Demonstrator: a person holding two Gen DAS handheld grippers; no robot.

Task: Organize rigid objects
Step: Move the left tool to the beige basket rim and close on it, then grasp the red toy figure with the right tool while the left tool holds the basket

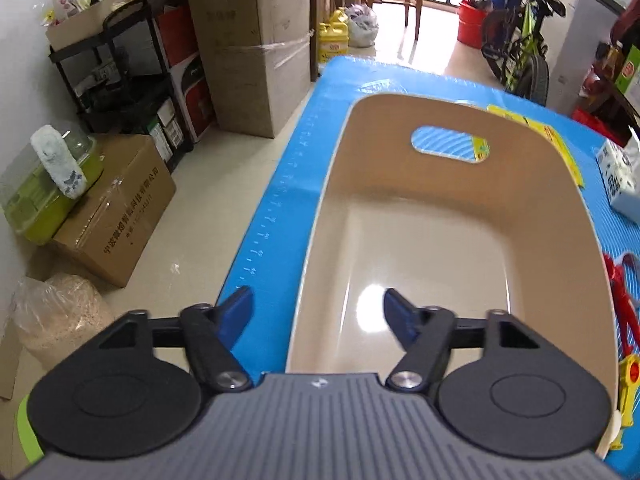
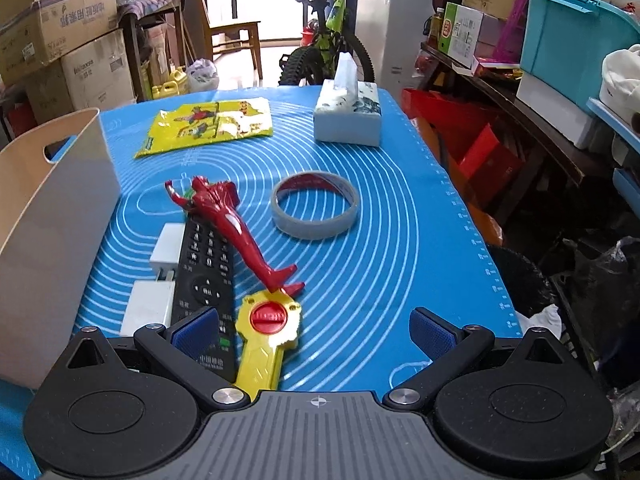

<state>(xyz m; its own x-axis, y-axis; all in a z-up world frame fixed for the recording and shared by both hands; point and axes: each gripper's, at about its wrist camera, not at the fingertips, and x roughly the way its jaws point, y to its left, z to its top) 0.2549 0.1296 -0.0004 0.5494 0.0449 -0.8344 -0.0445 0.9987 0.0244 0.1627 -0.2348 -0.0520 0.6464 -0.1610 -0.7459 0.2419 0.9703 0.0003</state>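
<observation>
An empty beige bin [image 1: 552, 200] with a handle cut-out stands on the blue mat [image 1: 280, 208]. My left gripper [image 1: 318, 312] is open and straddles the bin's left wall, one finger outside and one inside, neither touching it. In the right wrist view the bin [image 2: 52, 208] is at the left. Beside it lie a black remote [image 2: 206, 264], a red toy figure [image 2: 228, 216], a yellow toy key with a red dial [image 2: 268, 332], two white chargers [image 2: 168, 244] and a tape roll [image 2: 314, 210]. My right gripper [image 2: 316, 334] is open above the key and the remote's near end.
A yellow packet [image 2: 208, 124] and a tissue box [image 2: 348, 116] lie at the mat's far end. Cardboard boxes [image 1: 248, 60] and a black rack [image 1: 120, 72] stand on the floor to the left. A bicycle [image 2: 332, 40] is behind, cluttered shelves [image 2: 520, 92] to the right.
</observation>
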